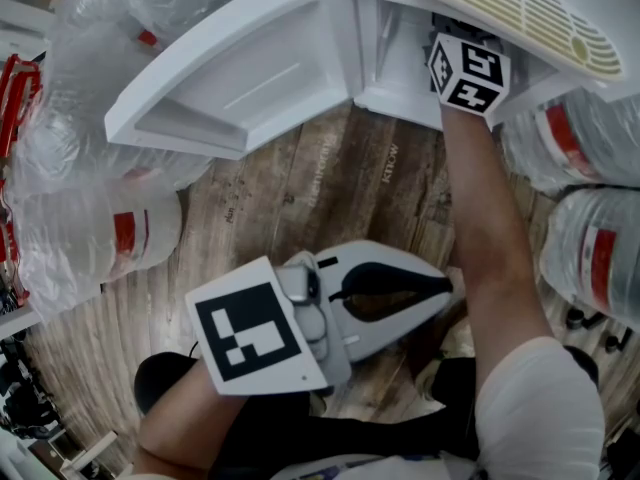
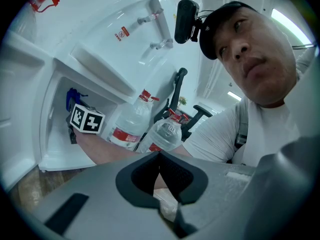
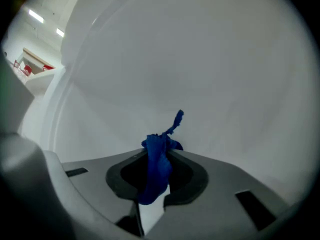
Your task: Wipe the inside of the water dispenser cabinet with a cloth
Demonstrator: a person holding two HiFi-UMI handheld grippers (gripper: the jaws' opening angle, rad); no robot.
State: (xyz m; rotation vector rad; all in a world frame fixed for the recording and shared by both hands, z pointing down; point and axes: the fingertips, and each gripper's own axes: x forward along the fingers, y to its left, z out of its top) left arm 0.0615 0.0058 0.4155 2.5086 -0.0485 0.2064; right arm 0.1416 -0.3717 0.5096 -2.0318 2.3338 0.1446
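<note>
The white water dispenser (image 1: 520,8) stands at the top of the head view with its cabinet door (image 1: 240,78) swung open to the left. My right gripper (image 1: 468,71) reaches into the cabinet; only its marker cube shows there. In the right gripper view, that gripper (image 3: 161,151) is shut on a blue cloth (image 3: 156,166), close to the white inner wall (image 3: 200,74). The left gripper view shows the cloth (image 2: 71,99) inside the cabinet (image 2: 55,144). My left gripper (image 1: 445,286) hangs low over the floor, shut with nothing in it (image 2: 160,159).
Large water bottles with red labels (image 1: 110,228) crowd the left of the dispenser, and more bottles (image 1: 590,238) stand to its right. Wooden floor (image 1: 330,188) lies in front of the cabinet. Two bottles (image 2: 131,126) show beside the cabinet in the left gripper view.
</note>
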